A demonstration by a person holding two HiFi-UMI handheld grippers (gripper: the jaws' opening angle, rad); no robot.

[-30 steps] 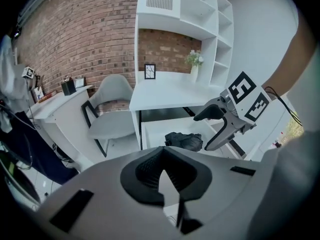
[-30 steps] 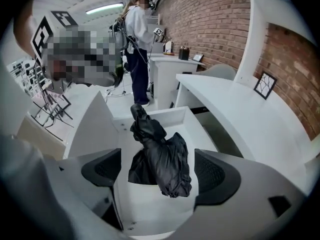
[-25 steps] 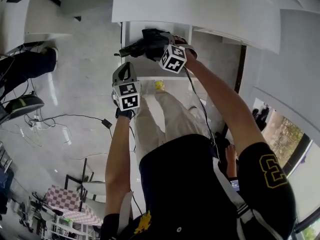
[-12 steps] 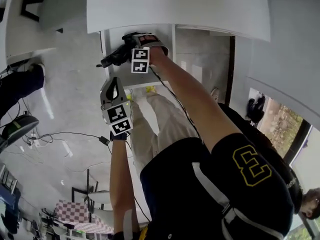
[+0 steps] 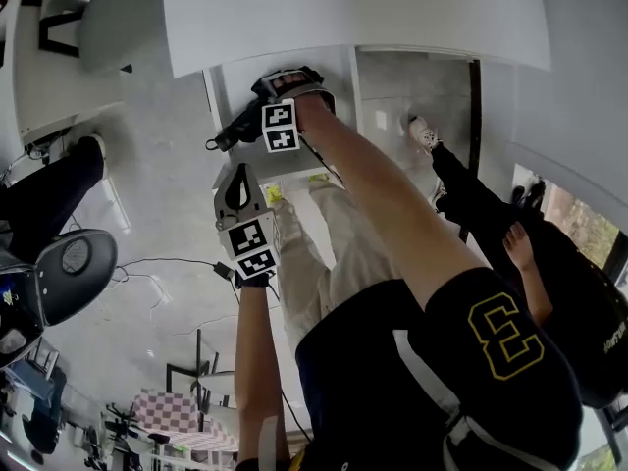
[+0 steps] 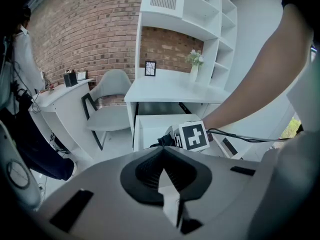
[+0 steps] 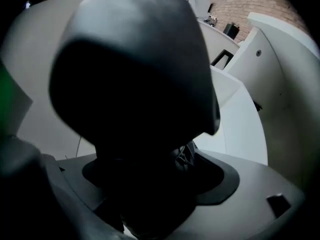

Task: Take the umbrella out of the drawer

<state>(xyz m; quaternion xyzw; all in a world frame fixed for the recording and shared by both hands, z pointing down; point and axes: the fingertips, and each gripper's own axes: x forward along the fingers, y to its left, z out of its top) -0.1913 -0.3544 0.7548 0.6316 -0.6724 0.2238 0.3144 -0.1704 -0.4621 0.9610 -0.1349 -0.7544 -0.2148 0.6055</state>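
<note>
Pinches the umbrella (image 5: 228,135) in the right tool (image 5: 261,124), likely mid-body for a level lift. Fills that tool's own view with dark bulk. Holds it just above the open drawer (image 6: 147,131), straight ahead of the left tool (image 6: 163,159), seemingly clear of the rim. Hangs the left tool back, pressed together on nothing, probably to leave room for the lift.

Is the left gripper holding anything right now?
No, the jaws of the left gripper are closed together with nothing between them.
</note>
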